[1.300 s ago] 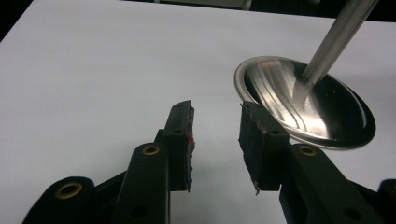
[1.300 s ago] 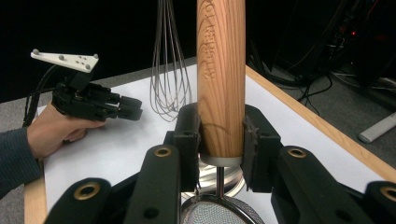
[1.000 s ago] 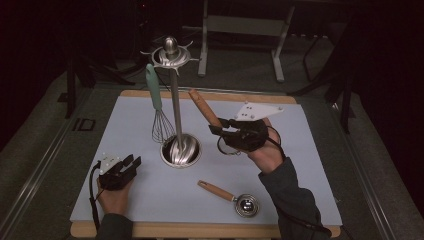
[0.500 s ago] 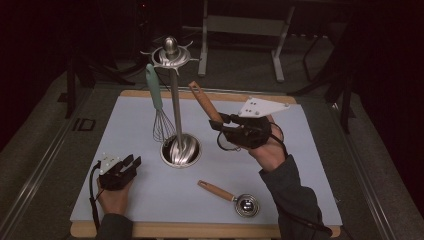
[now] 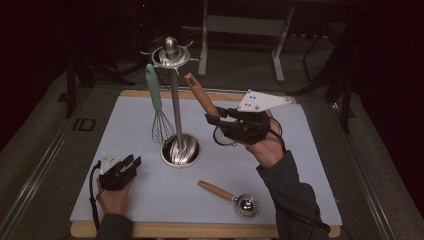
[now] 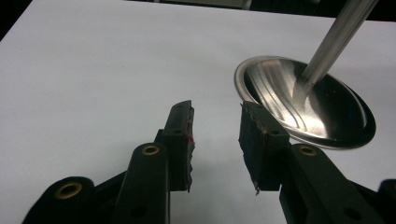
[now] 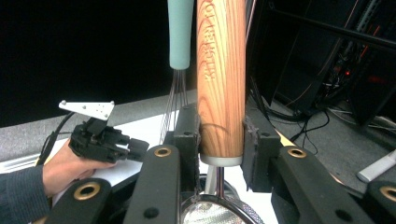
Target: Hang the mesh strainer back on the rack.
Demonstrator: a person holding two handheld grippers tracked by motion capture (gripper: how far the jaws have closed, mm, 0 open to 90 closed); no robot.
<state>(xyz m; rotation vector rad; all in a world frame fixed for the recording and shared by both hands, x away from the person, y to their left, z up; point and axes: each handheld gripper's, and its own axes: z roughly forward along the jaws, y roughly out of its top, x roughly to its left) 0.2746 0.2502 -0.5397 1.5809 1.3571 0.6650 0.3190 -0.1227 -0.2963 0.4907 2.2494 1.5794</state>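
The right gripper (image 7: pixel 219 140) is clamping its jaws on the lower end of a wooden handle (image 7: pixel 220 79), just above the metal collar where the handle meets a thin steel shank. Below the jaws, in the right gripper view, a round wire or mesh head is showing, so this is probably a small strainer or skimmer (image 5: pixel 200 95), though its head is too cropped to tell. The grip sits low on the handle, which is leaving the upper end free; judging by that, the person is bringing that end up toward the arms at the top of the utensil stand (image 5: pixel 172 100) to hang it there.

In the high view the handle is tilting up and away from the right gripper (image 5: pixel 212 119), its tip close to the stand's pole. A whisk (image 5: pixel 156 107) with a pale green handle is already hanging from one arm, its wires down near the stand's round steel base (image 6: pixel 303 102).

The left gripper (image 6: pixel 215 140) is resting low at the near left of the tabletop (image 5: pixel 310 165) with its jaws standing apart and nothing between them, pointing toward the stand's base, seemingly waiting. In the high view the left gripper (image 5: pixel 131 162) lies well apart from the stand.

A measuring spoon (image 5: pixel 230 196) with a wooden handle is lying on the tabletop near the front edge, probably next for hanging.

Lettering is burned along the wooden handle in the right gripper view; it is running sideways and too faint to read with confidence.
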